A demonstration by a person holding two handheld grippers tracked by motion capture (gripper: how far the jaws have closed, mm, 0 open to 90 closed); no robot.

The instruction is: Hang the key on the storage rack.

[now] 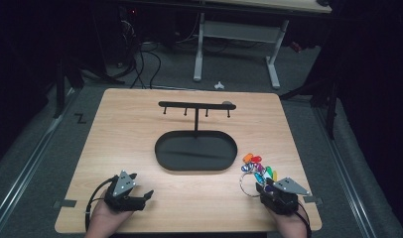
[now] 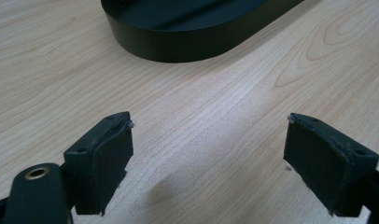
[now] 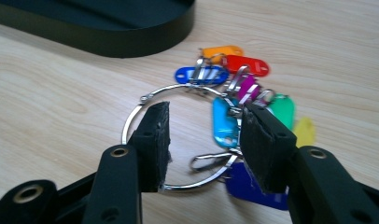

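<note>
Ribbed black jaws, wire ring [image 3: 145, 112], glossy plastic tags [image 3: 225, 122], woodgrain table [image 3: 61, 93]

dim dark surroundings, evenly lit table [image 1: 140, 124], soft shadows, slightly blurred edges

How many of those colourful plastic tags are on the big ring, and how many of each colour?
Counted in the right gripper view, tags on the metal ring:
Orange tag: 1
Red tag: 1
Blue tags: 2
Magenta tag: 1
Cyan tag: 1
Green tag: 1
Yellow tag: 1
Total: 8 tags that I can see; the jaws may hide more.
</note>
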